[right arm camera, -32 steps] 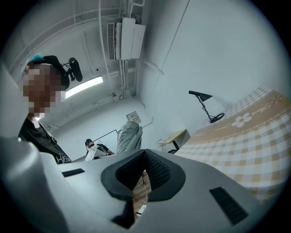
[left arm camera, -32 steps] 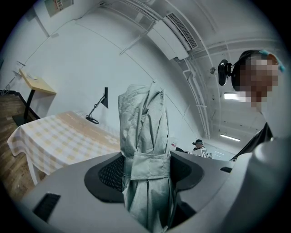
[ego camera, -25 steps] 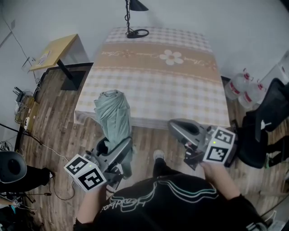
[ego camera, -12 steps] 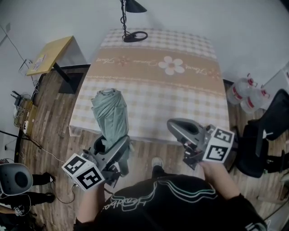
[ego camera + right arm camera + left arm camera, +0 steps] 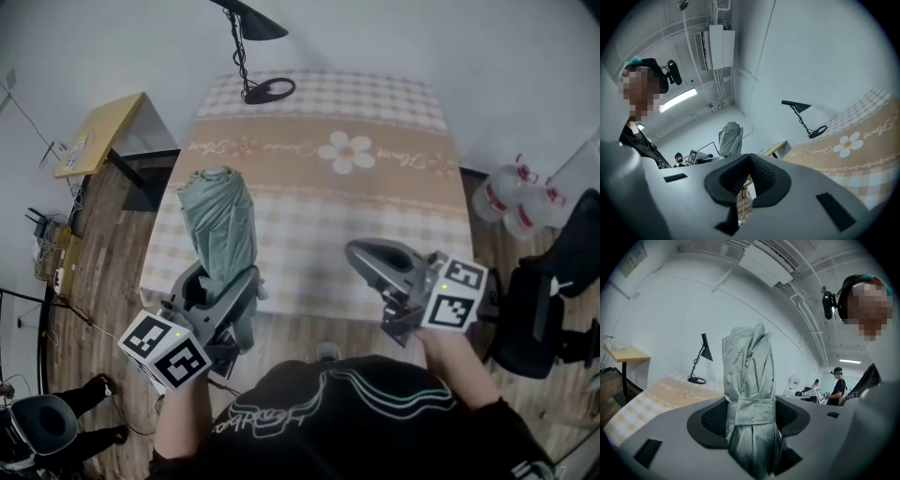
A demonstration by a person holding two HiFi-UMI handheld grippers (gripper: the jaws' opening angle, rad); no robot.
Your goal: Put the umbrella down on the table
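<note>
A folded grey-green umbrella (image 5: 217, 223) stands nearly upright in my left gripper (image 5: 221, 292), whose jaws are shut on its lower part just under the strap. In the left gripper view the umbrella (image 5: 750, 376) fills the gap between the pads of that gripper (image 5: 750, 420). Its top hangs over the near left part of the table (image 5: 394, 202), which wears a checked cloth with a beige band and a flower. My right gripper (image 5: 373, 260) hovers at the table's near edge, shut and holding nothing (image 5: 749, 158). The umbrella (image 5: 731, 138) also shows at the left of the right gripper view.
A black desk lamp (image 5: 251, 56) stands at the table's far end. A small wooden side table (image 5: 98, 131) is on the left, water bottles (image 5: 511, 202) and a black chair (image 5: 562, 281) on the right. A person (image 5: 838, 383) stands in the background.
Both grippers have moved forward toward the table. The umbrella, carried along, now hangs over the near left edge of the cloth instead of the floor.
</note>
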